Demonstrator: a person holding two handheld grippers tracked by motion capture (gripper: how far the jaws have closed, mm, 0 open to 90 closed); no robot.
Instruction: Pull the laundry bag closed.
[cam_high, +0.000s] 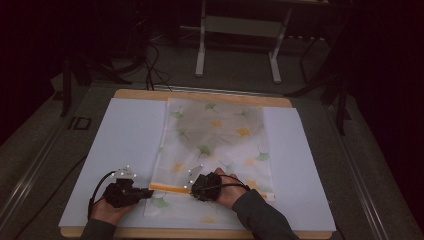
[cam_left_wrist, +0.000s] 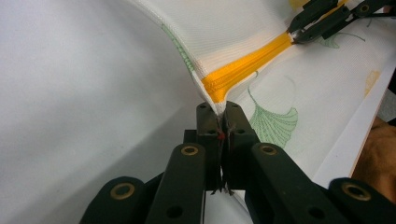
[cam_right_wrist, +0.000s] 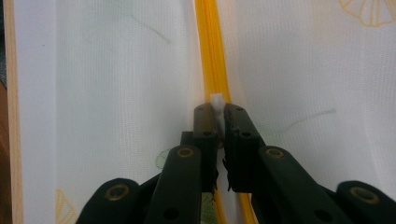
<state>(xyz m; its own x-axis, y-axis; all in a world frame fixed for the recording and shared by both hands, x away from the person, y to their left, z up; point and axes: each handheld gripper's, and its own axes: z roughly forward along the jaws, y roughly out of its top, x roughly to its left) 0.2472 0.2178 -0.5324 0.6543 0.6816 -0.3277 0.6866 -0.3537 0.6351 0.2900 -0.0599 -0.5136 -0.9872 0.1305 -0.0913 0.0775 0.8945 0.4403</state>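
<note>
A white mesh bag (cam_high: 215, 145) printed with green and orange leaves lies flat on a white board (cam_high: 125, 140). An orange zipper (cam_high: 170, 188) runs along the bag's near end. My left gripper (cam_high: 151, 191) is shut on the bag's corner (cam_left_wrist: 217, 105) at the zipper's end (cam_left_wrist: 243, 70), and the fabric (cam_left_wrist: 233, 23) rises slightly from it. My right gripper (cam_high: 190, 187) points left along the zipper (cam_right_wrist: 212, 56) and is shut on its white pull tab (cam_right_wrist: 216, 100). The left gripper view has that right gripper (cam_left_wrist: 294, 36) farther along the orange line.
The board rests on a wooden table whose edge (cam_high: 200, 95) shows at the back. A metal stand (cam_high: 201, 50) and cables (cam_high: 152, 65) sit on the dark floor beyond. A hand (cam_left_wrist: 378, 158) is at the lower right in the left gripper view.
</note>
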